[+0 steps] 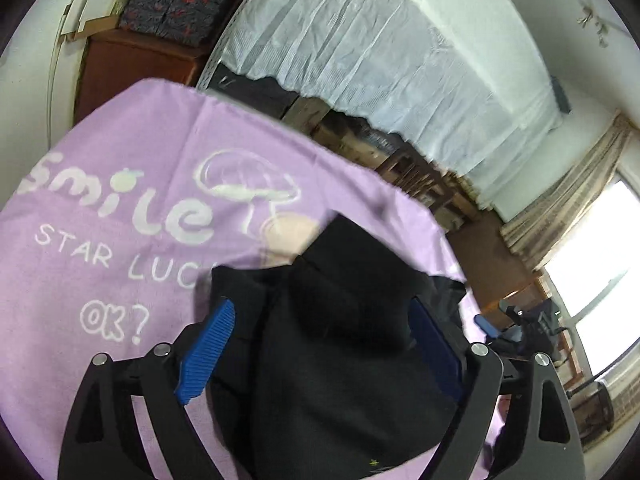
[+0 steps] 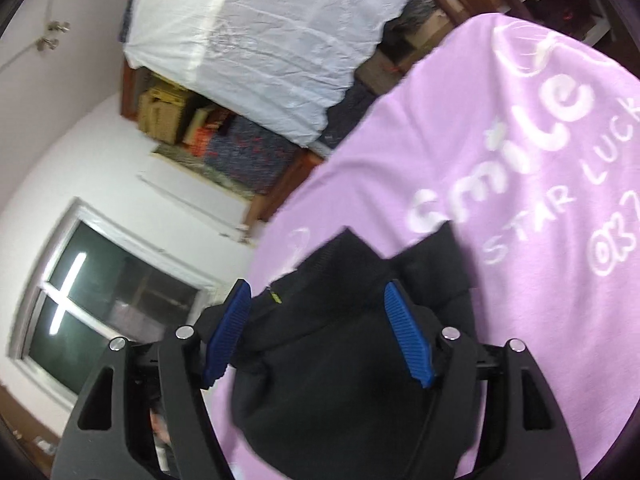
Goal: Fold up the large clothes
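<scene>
A black garment (image 1: 340, 340) lies bunched on a lilac cloth (image 1: 120, 200) printed "smile STAR LUCK OK?". In the left wrist view my left gripper (image 1: 324, 344) is open, its blue pads (image 1: 206, 350) standing either side of the black fabric without pinching it. In the right wrist view the same black garment (image 2: 340, 360) sits between the wide-open blue pads (image 2: 408, 340) of my right gripper (image 2: 320, 332), over the lilac cloth (image 2: 520, 240). The right gripper also shows at the right edge of the left wrist view (image 1: 516, 328).
A white sheet (image 1: 380, 52) hangs over wooden shelving (image 1: 400, 160) behind the table. A dark patterned bundle (image 1: 180, 0) sits on a brown cabinet at the left. A bright window (image 1: 592, 272) with curtains is at the right; a dark window (image 2: 100, 300) shows in the right wrist view.
</scene>
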